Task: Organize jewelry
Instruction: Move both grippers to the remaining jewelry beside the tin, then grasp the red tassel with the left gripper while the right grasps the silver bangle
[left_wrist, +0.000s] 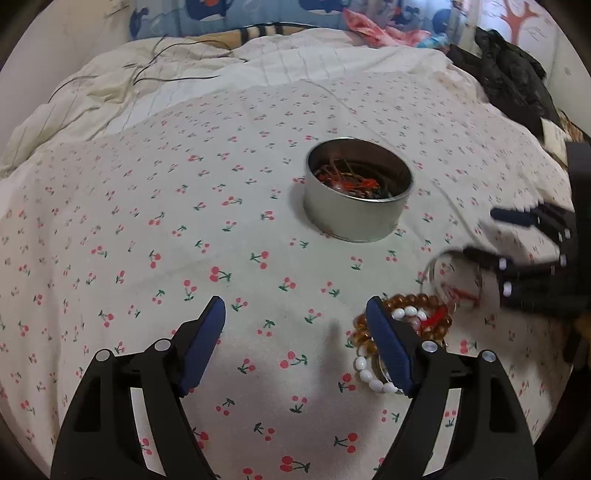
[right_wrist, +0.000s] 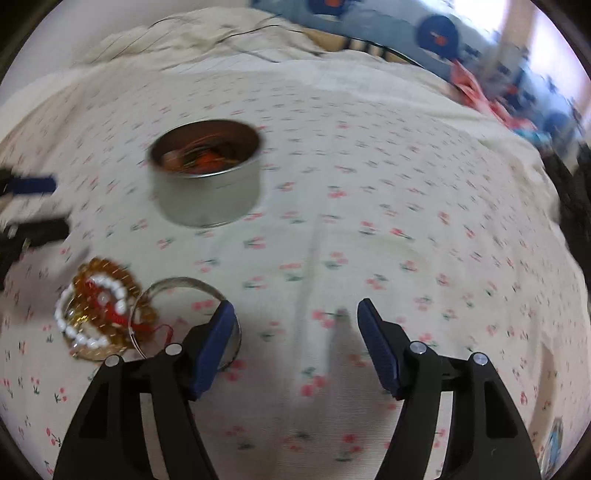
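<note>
Left wrist view shows the left gripper (left_wrist: 295, 325) spread wide over the cherry-print sheet (left_wrist: 147, 221), with nothing between its fingers. Just beside its right-hand finger lies a small heap of jewelry: an amber bead bracelet (left_wrist: 413, 301) tangled with a white bead bracelet (left_wrist: 373, 380) and some red cord, and a thin metal bangle (left_wrist: 439, 258) lying against the heap on its far side. A round tin (left_wrist: 356, 210) sits further off on the sheet, already holding red and gold strands.

From the right wrist view, the right gripper (right_wrist: 295, 325) is also wide open and empty, its left finger over the bangle's rim; blur makes it hard to say whether it touches.

The step in hand looks like choosing the next piece from the heap. The next move probably calls for bringing one finger inside the bangle, closing on its rim, and carrying it to the tin without dragging the tangled beads along.
</note>
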